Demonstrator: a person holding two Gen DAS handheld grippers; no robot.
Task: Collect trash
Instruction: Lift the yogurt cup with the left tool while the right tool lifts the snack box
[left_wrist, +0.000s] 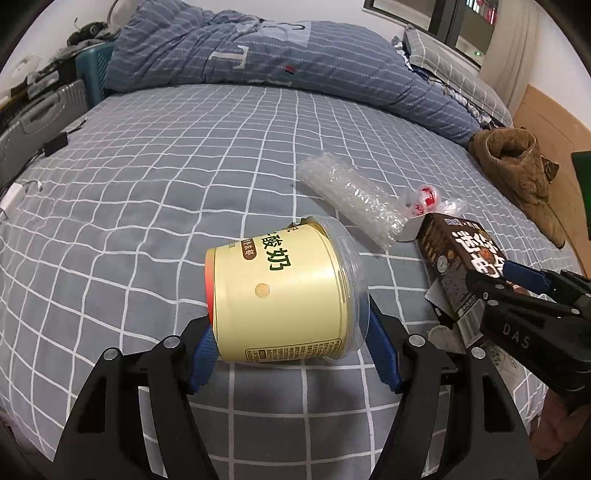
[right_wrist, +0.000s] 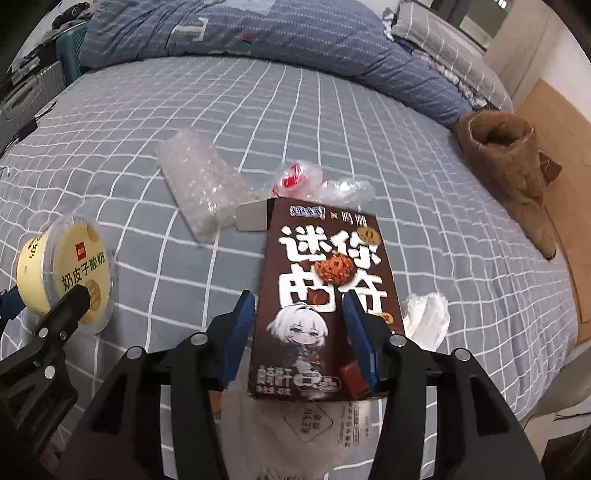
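Note:
A yellow yogurt cup (left_wrist: 280, 291) with a clear lid lies on its side above the grey checked bed sheet (left_wrist: 147, 206). My left gripper (left_wrist: 291, 325) is shut on it, one blue pad on the base and one on the lid. In the right wrist view the same cup (right_wrist: 62, 273) shows at the left. A brown cookie box (right_wrist: 325, 295) with an open top flap sits between the blue pads of my right gripper (right_wrist: 299, 314), which press on its two long sides. The box (left_wrist: 461, 258) and right gripper (left_wrist: 495, 284) also appear at the right of the left wrist view.
Bubble wrap (right_wrist: 195, 181), a crumpled clear plastic bag with red print (right_wrist: 295, 177), a white tissue (right_wrist: 428, 317) and a printed wrapper (right_wrist: 317, 424) lie on the sheet around the box. A brown boot (right_wrist: 509, 158) rests at the right, a blue quilt (left_wrist: 258, 51) at the back, a suitcase (left_wrist: 37, 118) beside the bed.

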